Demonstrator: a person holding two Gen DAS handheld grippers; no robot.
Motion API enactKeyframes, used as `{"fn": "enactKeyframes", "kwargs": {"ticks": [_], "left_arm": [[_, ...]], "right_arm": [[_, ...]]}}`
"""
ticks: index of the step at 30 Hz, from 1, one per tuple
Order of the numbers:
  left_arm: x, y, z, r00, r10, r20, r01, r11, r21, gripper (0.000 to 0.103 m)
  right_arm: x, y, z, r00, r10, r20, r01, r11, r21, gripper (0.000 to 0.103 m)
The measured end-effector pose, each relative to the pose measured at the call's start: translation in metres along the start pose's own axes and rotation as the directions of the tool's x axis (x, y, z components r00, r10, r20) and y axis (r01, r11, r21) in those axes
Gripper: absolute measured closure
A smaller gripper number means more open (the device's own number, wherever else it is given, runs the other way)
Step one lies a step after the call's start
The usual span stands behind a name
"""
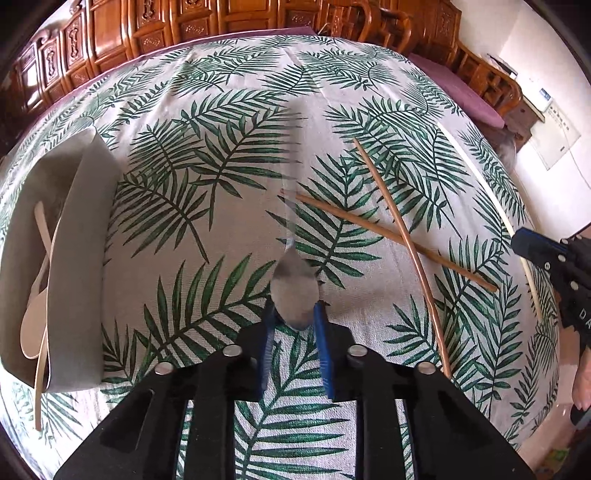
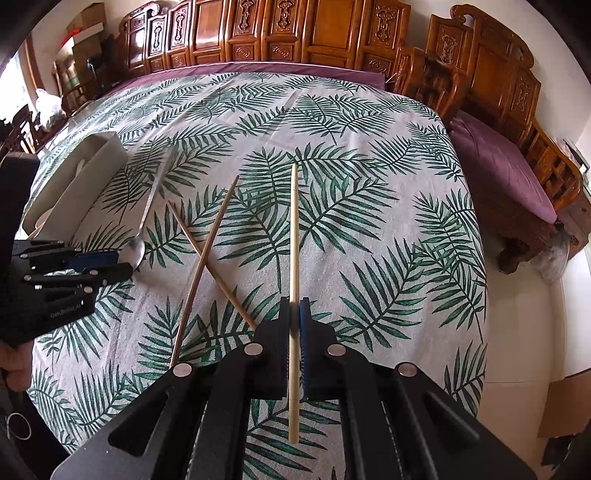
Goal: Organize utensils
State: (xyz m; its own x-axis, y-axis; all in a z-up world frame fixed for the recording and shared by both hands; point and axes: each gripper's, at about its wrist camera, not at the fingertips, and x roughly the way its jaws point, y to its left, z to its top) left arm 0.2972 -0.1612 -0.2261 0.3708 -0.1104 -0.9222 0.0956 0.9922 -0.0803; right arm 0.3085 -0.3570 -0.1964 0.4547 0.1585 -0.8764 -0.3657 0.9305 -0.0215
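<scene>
In the left wrist view, my left gripper (image 1: 294, 312) has its blue pads pressed on either side of the bowl of a metal spoon (image 1: 295, 295). The spoon's handle points away across the leaf-print tablecloth (image 1: 207, 122). The right wrist view shows my right gripper (image 2: 294, 306) shut on a pale chopstick (image 2: 294, 229) that sticks out ahead of and behind the jaws. Two brown chopsticks (image 1: 404, 240) lie crossed on the cloth between the grippers. The right wrist view also takes in those crossed chopsticks (image 2: 205, 254), the spoon (image 2: 135, 251) and my left gripper (image 2: 123, 264).
A grey organizer box (image 1: 85, 229) lies at the left with a pale spoon (image 1: 35, 317) and a pale stick in it. Carved wooden cabinets (image 2: 280, 33) stand behind the table. A bench with a purple cushion (image 2: 509, 166) lines the right side, past the table's edge.
</scene>
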Motion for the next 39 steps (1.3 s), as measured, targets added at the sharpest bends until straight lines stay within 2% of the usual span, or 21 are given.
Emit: {"fn": "enactKeyframes", "kwargs": {"ticks": [2, 13, 15, 17, 18, 21, 31, 36, 39], "left_arm": [[-0.003, 0.005, 0.004, 0.999, -0.045, 0.011, 0.045, 0.999, -0.008, 0.101], [-0.014, 0.012, 0.011, 0.997, -0.065, 0.045, 0.064, 0.998, 0.026, 0.103], [-0.017, 0.016, 0.013, 0.994, -0.101, 0.04, 0.101, 0.995, -0.008, 0.103], [-0.02, 0.012, 0.015, 0.993, -0.108, 0.049, 0.108, 0.994, -0.005, 0.103], [-0.021, 0.009, 0.015, 0.992, -0.11, 0.054, 0.11, 0.994, 0.002, 0.1], [-0.019, -0.002, 0.016, 0.992, -0.114, 0.054, 0.113, 0.993, 0.018, 0.073], [0.008, -0.018, 0.017, 0.999, -0.036, -0.012, 0.036, 0.999, 0.017, 0.069], [0.009, -0.027, 0.009, 1.0, 0.023, 0.017, -0.024, 0.997, 0.073, 0.069], [0.009, -0.031, 0.007, 0.999, 0.036, 0.036, -0.039, 0.995, 0.093, 0.075]], "right_arm": [[0.0, 0.001, -0.001, 1.0, -0.002, -0.004, 0.002, 1.0, -0.004, 0.097], [0.004, 0.006, -0.002, 1.0, -0.005, -0.021, 0.005, 1.0, 0.002, 0.097], [0.004, 0.006, -0.003, 1.0, -0.004, -0.022, 0.004, 1.0, 0.007, 0.097], [0.004, 0.005, -0.004, 1.0, -0.002, -0.023, 0.003, 1.0, 0.011, 0.097], [0.005, 0.005, -0.004, 1.0, -0.002, -0.024, 0.002, 1.0, 0.012, 0.097], [0.006, 0.005, -0.006, 1.0, 0.0, -0.028, 0.001, 1.0, 0.012, 0.097], [0.004, 0.003, -0.007, 1.0, 0.009, -0.023, -0.009, 1.0, 0.003, 0.097], [0.0, 0.001, -0.007, 1.0, 0.008, -0.016, -0.008, 1.0, 0.004, 0.097], [-0.002, -0.001, -0.009, 1.0, 0.006, -0.017, -0.006, 1.0, 0.003, 0.097]]}}
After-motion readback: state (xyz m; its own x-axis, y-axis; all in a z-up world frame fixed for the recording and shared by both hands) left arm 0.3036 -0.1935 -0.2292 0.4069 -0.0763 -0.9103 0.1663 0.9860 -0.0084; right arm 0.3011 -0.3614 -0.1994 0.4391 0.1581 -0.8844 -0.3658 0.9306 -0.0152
